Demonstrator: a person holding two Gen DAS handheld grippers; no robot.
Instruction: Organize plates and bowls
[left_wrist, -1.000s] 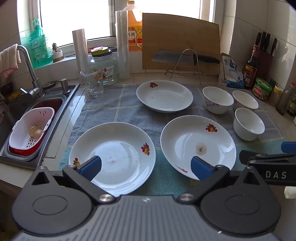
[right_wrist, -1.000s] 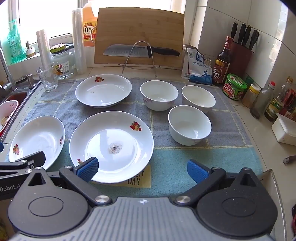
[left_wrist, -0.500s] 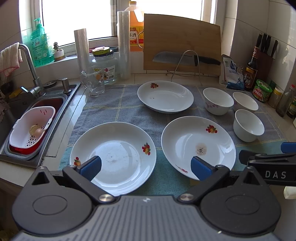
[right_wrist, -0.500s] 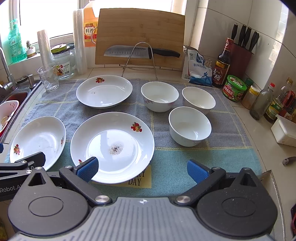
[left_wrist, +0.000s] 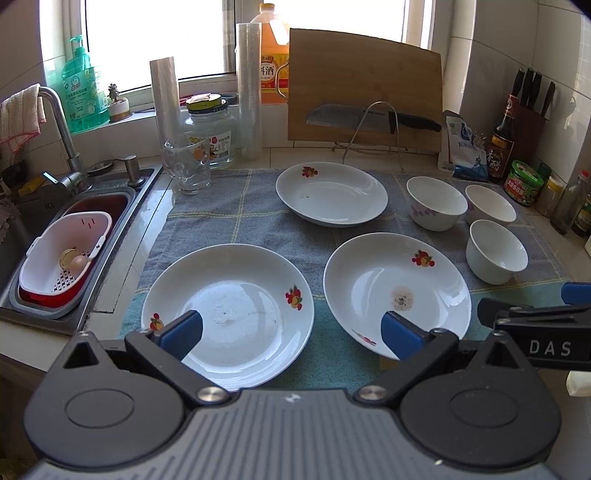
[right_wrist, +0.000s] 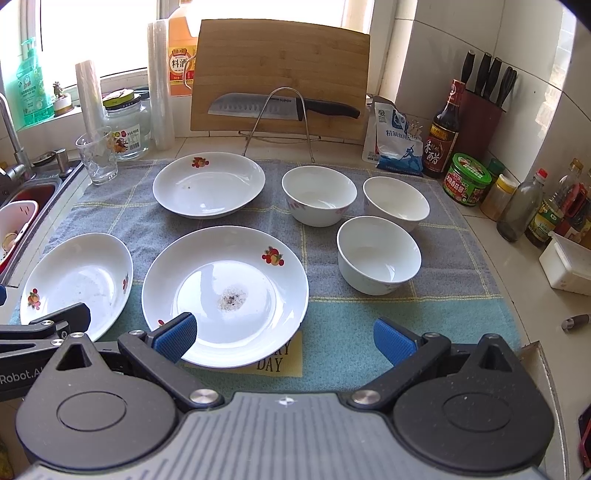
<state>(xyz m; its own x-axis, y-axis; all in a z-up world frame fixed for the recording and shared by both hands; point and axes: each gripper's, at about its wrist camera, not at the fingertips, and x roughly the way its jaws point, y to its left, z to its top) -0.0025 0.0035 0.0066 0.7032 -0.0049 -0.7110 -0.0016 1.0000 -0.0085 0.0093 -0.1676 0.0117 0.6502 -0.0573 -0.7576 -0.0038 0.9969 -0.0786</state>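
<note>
Three white plates with fruit prints lie on a grey and teal towel (left_wrist: 240, 221): a near left plate (left_wrist: 229, 314), a near middle plate (left_wrist: 397, 295) with a dirty spot, and a far plate (left_wrist: 332, 194). Three white bowls (left_wrist: 436, 203) (left_wrist: 489, 205) (left_wrist: 496, 251) stand close together at the right. My left gripper (left_wrist: 291, 334) is open and empty above the near edges of the two near plates. My right gripper (right_wrist: 284, 338) is open and empty over the near rim of the middle plate (right_wrist: 225, 295), with the bowls (right_wrist: 378, 254) ahead to the right.
A sink (left_wrist: 55, 236) with a white strainer basket is at the left. A glass (left_wrist: 186, 166), a jar (left_wrist: 210, 133), a cutting board (left_wrist: 365, 88) with a knife, sauce bottles (right_wrist: 443, 129) and a knife block (right_wrist: 480, 118) line the back and right.
Both grippers have shifted very slightly, so the scene sits a little lower in both views. Nothing on the towel has moved and both grippers stay open.
</note>
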